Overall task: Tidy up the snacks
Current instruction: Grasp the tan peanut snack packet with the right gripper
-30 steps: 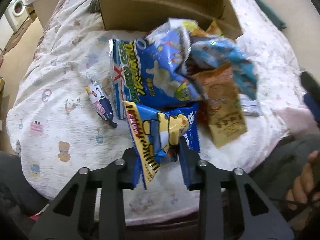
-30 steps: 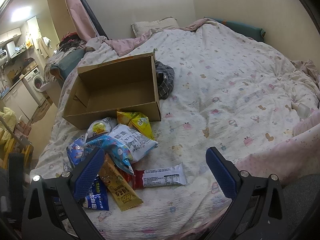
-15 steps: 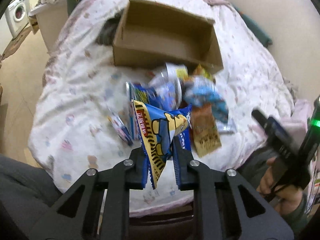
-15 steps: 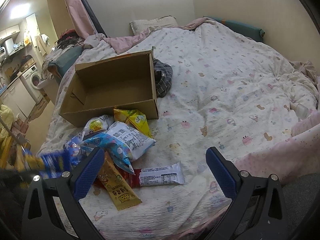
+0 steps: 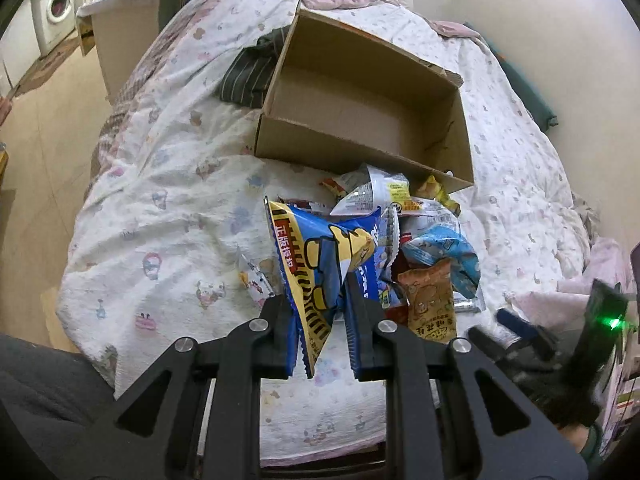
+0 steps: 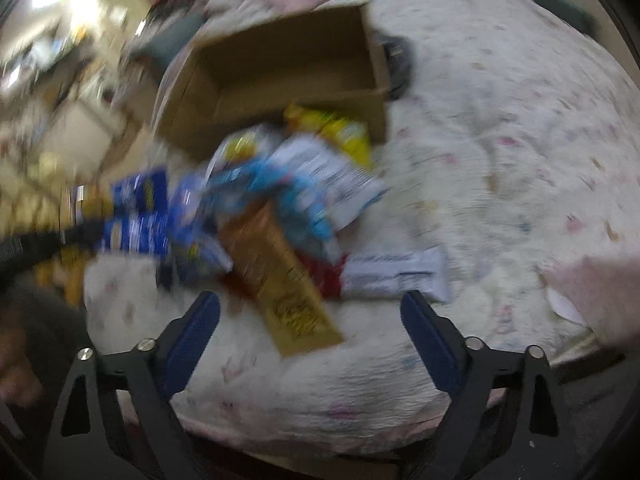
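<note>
Left wrist view: the bed (image 5: pixel 168 184), under a white quilt with small cartoon prints, fills the frame beyond the jaws. Farther ahead of the fingertips, slightly right, an open cardboard box (image 5: pixel 352 148) sits on the quilt, its inside bare. A dark striped cloth (image 5: pixel 248 76) lies against the box's far-left corner. Between box and jaws lies the snack pile (image 5: pixel 416 232), just ahead and to the right of the fingertips; a tan packet (image 5: pixel 430 304) is its nearest piece, just right of the right finger. The left gripper (image 5: pixel 318 312) is tilted steeply downward, its jaws clamped on the lower end of a blue-and-yellow snack bag (image 5: pixel 320 256), which stands up from between the pads, raised clear of the quilt. At the right edge, the other handheld tool with a green light (image 5: pixel 600 320) shows, blurred.

Right wrist view, heavily blurred: the right gripper (image 6: pixel 310 340) also points steeply down at the quilt (image 6: pixel 500 140), its jaws wide apart though they have just been closing a little, with nothing pressed between them. The tan packet's near end (image 6: pixel 288 296) lies between the fingertips, just ahead. The box (image 6: pixel 280 64) is beyond the pile.
</note>
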A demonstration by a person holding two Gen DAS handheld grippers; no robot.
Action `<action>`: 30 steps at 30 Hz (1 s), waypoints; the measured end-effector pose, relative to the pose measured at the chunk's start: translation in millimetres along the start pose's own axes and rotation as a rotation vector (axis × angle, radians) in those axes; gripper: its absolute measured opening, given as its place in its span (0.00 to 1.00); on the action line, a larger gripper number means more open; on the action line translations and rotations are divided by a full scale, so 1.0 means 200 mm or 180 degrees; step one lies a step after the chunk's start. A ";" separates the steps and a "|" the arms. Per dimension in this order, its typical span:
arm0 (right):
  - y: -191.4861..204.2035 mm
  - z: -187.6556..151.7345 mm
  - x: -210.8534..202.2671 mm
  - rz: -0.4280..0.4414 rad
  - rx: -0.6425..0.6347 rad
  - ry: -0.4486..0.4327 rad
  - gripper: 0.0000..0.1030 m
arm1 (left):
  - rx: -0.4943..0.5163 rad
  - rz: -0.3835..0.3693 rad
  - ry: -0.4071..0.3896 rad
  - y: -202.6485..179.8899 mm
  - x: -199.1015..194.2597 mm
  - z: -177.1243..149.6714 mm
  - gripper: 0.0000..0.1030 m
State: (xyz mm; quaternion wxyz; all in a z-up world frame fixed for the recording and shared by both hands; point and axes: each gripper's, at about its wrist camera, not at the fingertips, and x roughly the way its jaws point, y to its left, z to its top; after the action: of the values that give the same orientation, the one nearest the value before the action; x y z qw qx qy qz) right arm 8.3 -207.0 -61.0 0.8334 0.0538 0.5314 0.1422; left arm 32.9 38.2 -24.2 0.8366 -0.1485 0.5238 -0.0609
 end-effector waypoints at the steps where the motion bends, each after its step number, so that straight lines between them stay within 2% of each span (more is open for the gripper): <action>1: 0.03 -0.01 0.02 -0.0023 -0.0078 0.0039 0.87 | -0.0006 -0.0007 -0.0004 0.00 0.00 0.00 0.16; 5: 0.15 -0.01 0.15 -0.0260 -0.0428 0.0252 0.83 | 0.0021 -0.0029 -0.0042 -0.01 -0.01 0.00 0.16; 9: 0.22 0.00 0.25 -0.0421 -0.0605 0.0317 0.78 | 0.0012 -0.0060 -0.0060 0.00 -0.02 0.00 0.16; 11: 0.24 0.01 0.28 -0.0469 -0.0655 0.0347 0.72 | 0.0006 -0.0063 -0.0065 0.00 -0.02 0.00 0.16; 14: 0.25 -0.01 0.31 -0.0514 -0.0696 0.0404 0.53 | 0.0000 -0.0059 -0.0079 0.01 -0.02 0.00 0.16; 15: 0.25 -0.02 0.31 -0.0496 -0.0694 0.0398 0.52 | 0.0001 -0.0059 -0.0081 0.01 -0.02 0.00 0.16; 16: 0.25 -0.02 0.29 -0.0458 -0.0684 0.0375 0.48 | 0.0003 -0.0061 -0.0080 0.01 -0.02 0.00 0.16; 19: 0.24 -0.04 0.21 -0.0276 -0.0646 0.0353 0.45 | 0.0004 -0.0053 -0.0086 0.01 -0.02 0.00 0.16; 25: 0.21 -0.06 0.01 0.0265 -0.0336 0.0312 0.44 | -0.0006 -0.0062 -0.0152 0.02 -0.06 0.00 0.16; 30: 0.18 -0.03 -0.17 0.0526 -0.0178 0.0166 0.44 | 0.0060 -0.0070 -0.0242 -0.02 -0.12 0.04 0.16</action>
State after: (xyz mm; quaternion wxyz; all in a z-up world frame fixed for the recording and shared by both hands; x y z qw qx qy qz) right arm -17.6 -183.6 -24.7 0.8059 0.0705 0.5425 0.2266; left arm 28.5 42.9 0.7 0.8565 -0.1486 0.4894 -0.0693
